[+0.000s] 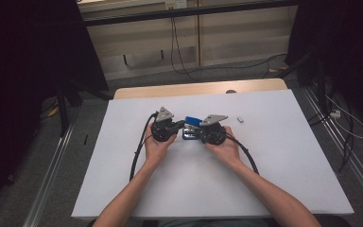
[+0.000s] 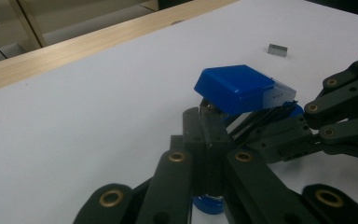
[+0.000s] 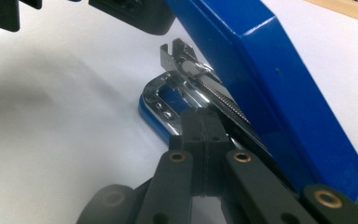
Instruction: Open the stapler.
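Behind the stapler (image 2: pixel 237 87), a staple strip (image 2: pixel 277 50).

stapler (image 1: pixel 192 124): base hidden behind claws; small grey piece (image 1: pixel 240 119): too small to identify

No legible text or labels.

Dim room, dark corners; white table (image 1: pixel 274 156) evenly lit, soft shadows, close gripper views slightly blurred
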### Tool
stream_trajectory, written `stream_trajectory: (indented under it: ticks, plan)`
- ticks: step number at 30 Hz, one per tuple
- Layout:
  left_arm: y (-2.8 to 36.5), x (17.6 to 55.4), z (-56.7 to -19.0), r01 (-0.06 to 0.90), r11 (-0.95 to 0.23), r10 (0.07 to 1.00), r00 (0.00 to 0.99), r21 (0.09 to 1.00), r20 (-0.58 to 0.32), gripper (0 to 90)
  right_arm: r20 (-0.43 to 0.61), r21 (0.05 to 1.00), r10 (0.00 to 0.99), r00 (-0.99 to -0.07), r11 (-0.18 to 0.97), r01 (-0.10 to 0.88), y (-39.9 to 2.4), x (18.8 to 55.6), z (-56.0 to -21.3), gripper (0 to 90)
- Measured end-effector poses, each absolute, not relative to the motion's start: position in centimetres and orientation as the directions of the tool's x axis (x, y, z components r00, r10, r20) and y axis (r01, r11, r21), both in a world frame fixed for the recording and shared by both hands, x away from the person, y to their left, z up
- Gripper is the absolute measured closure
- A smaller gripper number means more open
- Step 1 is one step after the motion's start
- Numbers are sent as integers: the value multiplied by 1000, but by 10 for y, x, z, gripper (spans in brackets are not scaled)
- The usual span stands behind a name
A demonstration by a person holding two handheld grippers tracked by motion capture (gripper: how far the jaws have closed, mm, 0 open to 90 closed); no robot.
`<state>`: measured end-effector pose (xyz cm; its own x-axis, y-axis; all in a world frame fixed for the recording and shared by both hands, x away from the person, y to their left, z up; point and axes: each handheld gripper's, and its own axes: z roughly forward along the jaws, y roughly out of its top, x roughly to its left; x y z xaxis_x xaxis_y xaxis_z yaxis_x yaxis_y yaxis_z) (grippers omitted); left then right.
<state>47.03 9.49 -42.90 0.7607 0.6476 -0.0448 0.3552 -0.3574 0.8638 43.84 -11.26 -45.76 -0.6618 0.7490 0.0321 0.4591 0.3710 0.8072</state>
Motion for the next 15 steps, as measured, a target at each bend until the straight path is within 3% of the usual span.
stream_trajectory:
  ticks: [15]
  plan:
    - [93, 471, -425, 351, -351, 646, 762, 868, -47, 900, 54, 846, 749, -660, 317, 428, -111, 437, -452, 900]
